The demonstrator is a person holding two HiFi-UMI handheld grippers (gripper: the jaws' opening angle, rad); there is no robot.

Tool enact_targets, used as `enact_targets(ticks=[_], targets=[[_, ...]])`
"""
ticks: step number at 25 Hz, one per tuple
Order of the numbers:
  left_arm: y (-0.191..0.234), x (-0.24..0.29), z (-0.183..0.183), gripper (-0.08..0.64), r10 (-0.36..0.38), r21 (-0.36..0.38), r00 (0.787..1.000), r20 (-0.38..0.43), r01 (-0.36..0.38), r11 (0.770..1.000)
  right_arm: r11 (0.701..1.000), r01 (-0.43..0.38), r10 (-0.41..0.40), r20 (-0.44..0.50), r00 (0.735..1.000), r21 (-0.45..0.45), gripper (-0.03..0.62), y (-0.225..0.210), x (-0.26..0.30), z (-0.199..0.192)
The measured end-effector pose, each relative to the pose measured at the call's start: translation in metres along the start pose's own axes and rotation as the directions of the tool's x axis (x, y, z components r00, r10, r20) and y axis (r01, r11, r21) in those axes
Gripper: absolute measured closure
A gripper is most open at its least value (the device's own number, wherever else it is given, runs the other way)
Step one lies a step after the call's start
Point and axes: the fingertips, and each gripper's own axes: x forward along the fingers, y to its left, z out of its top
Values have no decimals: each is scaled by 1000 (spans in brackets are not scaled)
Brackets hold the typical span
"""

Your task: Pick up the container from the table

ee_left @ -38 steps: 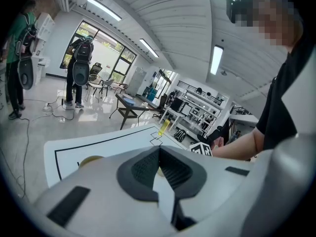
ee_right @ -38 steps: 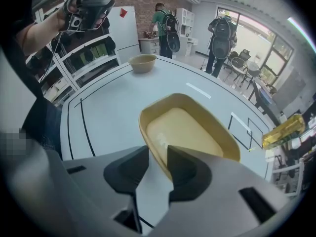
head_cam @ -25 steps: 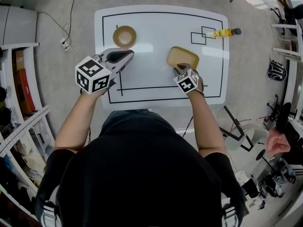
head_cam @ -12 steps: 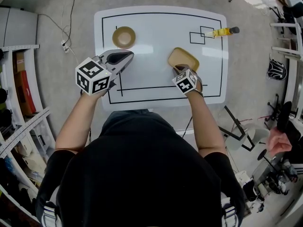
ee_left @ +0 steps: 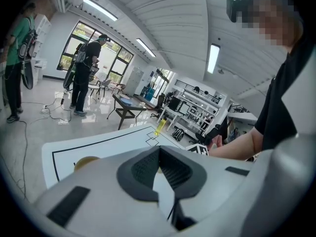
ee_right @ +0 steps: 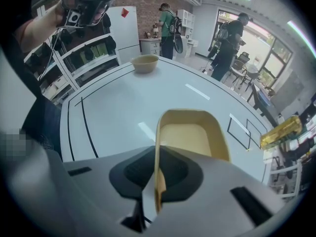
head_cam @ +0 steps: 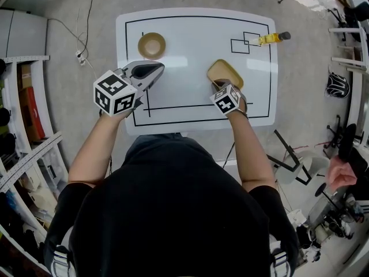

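The container [head_cam: 225,73] is a shallow tan rectangular tray on the white table [head_cam: 196,33], right of centre. My right gripper [head_cam: 218,86] points steeply down at its near edge. In the right gripper view the jaws have just been closing and now pinch the thin near wall of the container [ee_right: 190,132], with the right gripper [ee_right: 158,181] shut on it. My left gripper [head_cam: 158,68] hovers over the table's left part, shut and holding nothing; the left gripper [ee_left: 159,150] shows its pads meeting.
A tan round bowl [head_cam: 151,45] stands at the table's far left. A yellow bottle [head_cam: 271,38] lies at the far right by the small black squares. Black lines mark the tabletop. Shelves stand on the left, and people stand far off in the room.
The container's outline by the right gripper has shifted and narrowed slightly. Both hands stay about where they were.
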Motion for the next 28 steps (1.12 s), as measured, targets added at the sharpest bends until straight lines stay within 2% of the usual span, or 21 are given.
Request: enact_targets(ticks=[28], targets=[[-39,1,0,552,-27,48,1000,-8,27,998,1000,30,-30,24,999,7,574,7,-23,-10]])
